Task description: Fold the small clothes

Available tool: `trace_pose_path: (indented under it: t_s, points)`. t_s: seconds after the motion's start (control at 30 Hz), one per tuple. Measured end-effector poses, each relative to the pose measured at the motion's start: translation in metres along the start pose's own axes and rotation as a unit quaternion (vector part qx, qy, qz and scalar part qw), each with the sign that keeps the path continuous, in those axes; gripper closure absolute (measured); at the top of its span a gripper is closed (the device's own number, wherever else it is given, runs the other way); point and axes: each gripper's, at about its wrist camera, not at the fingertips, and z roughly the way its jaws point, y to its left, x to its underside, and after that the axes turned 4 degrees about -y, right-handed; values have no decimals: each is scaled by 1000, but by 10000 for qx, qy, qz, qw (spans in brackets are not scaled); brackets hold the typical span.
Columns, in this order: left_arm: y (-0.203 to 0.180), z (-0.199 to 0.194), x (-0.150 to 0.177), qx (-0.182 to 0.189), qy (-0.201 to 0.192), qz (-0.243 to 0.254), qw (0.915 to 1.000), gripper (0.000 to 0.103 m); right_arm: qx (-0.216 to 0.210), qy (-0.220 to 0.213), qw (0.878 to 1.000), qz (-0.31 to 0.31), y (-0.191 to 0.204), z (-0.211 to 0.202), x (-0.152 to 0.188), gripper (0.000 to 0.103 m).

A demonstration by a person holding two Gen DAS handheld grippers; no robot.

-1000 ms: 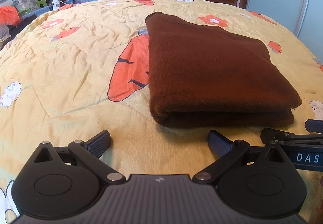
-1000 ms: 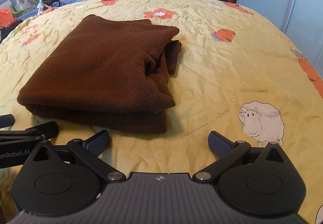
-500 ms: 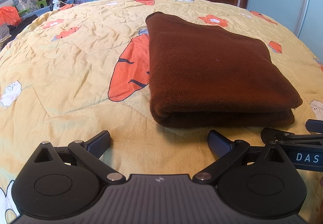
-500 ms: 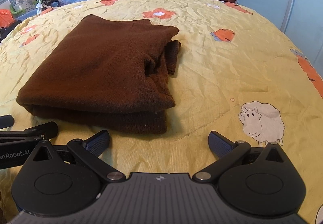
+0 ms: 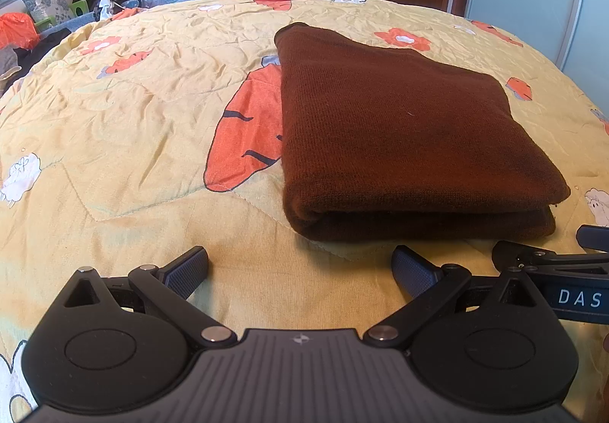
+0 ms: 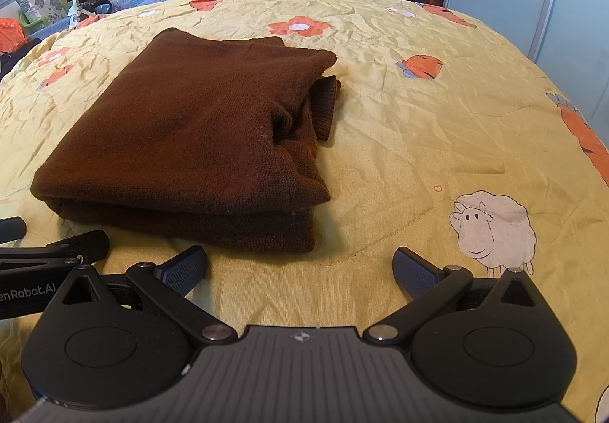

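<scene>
Both grippers (left (image 5: 300, 270), right (image 6: 300, 270)) gape before folded brown sweater (image 5: 403, 133).

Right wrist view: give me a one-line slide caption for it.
Open right tongs hover empty before the folded brown sweater on the yellow quilt, a ribbed cuff poking out on its right side.

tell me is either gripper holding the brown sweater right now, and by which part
Nothing is held. The left gripper and right gripper are both open over the yellow quilt, short of the folded brown sweater, which lies free.
</scene>
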Motion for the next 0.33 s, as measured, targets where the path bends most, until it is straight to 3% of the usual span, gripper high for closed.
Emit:
trace_pose_path:
  t_s: [0.33]
  points:
    - [5, -10, 3, 224, -174, -66, 9996, 0, 5, 8, 10000, 0, 1, -1, 0, 0]
